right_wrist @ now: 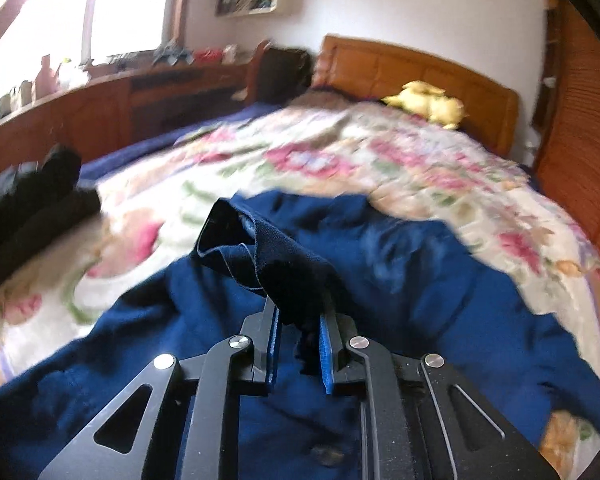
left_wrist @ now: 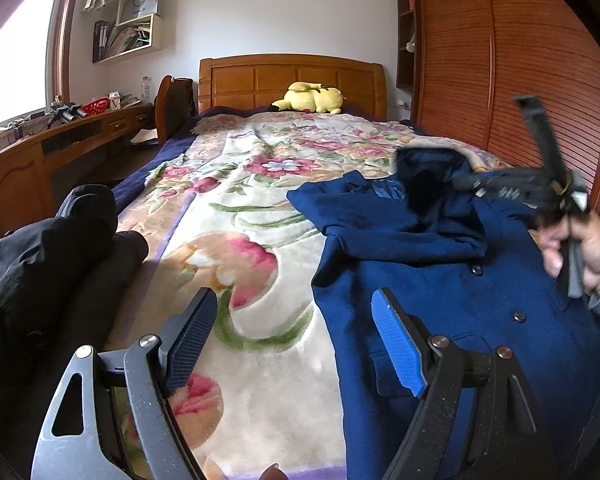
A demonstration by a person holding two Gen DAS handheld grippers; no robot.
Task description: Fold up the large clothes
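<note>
A navy blue buttoned coat (left_wrist: 452, 280) lies spread on the floral blanket (left_wrist: 244, 200) of the bed, at the right side. My left gripper (left_wrist: 296, 336) is open and empty, hovering over the coat's left edge and the blanket. My right gripper (right_wrist: 298, 332) is shut on the cuff of the coat's sleeve (right_wrist: 260, 248) and lifts it above the coat body (right_wrist: 400, 272). In the left wrist view the right gripper (left_wrist: 452, 184) shows blurred, holding the raised sleeve (left_wrist: 432, 176) over the coat.
Black clothes (left_wrist: 52, 248) lie piled at the bed's left edge. A yellow plush toy (left_wrist: 312, 98) rests by the wooden headboard (left_wrist: 292, 76). A wooden desk (left_wrist: 60, 140) runs along the left wall, and a slatted wardrobe (left_wrist: 512, 60) stands right.
</note>
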